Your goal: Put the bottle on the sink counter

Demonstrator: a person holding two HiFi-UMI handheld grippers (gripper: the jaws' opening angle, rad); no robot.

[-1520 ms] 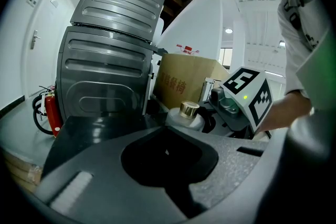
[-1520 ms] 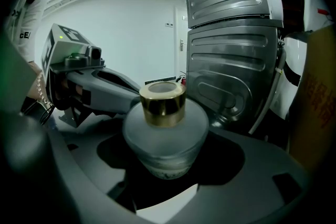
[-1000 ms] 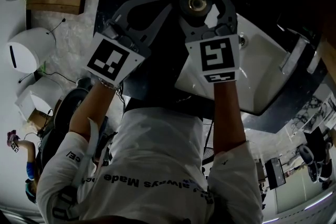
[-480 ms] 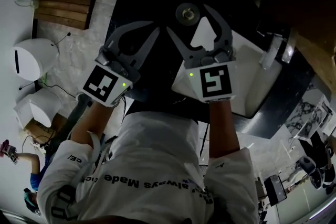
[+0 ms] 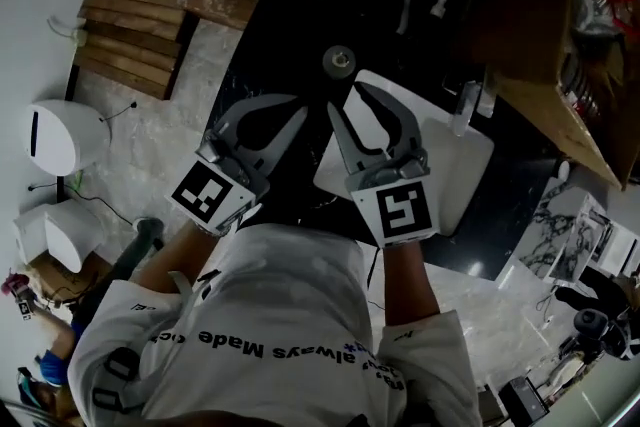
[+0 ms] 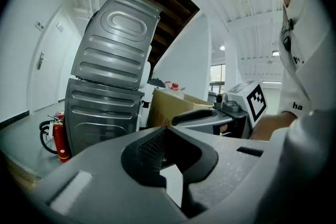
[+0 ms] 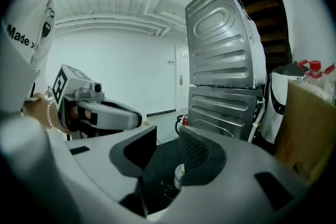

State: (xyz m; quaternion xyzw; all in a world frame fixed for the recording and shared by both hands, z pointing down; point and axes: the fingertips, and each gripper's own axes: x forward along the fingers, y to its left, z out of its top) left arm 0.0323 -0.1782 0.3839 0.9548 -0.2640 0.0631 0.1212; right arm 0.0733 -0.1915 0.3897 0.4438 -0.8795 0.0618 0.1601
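Observation:
The bottle (image 5: 340,61) stands upright on the black sink counter (image 5: 268,35), seen from above as a round cap; nothing holds it. My right gripper (image 5: 345,98) sits just short of it, over the corner of the white basin (image 5: 455,170). Its jaws are closing with nothing between them. In the right gripper view the bottle (image 7: 179,176) shows small, low in the gap of my right gripper (image 7: 165,139). My left gripper (image 5: 300,107) hangs beside it to the left, its tips together and empty. The left gripper view shows my left gripper (image 6: 170,131) shut.
A faucet (image 5: 466,105) stands at the basin's far side. A cardboard box (image 5: 560,25) sits at the upper right. Wooden slats (image 5: 130,35) and a white round appliance (image 5: 60,135) lie on the floor at left. A grey ribbed metal machine (image 7: 226,60) stands ahead.
The right gripper has drawn back from the bottle, which stays on the counter. Its jaws, wide apart around the bottle top before, now stand much narrower. Both grippers moved toward me.

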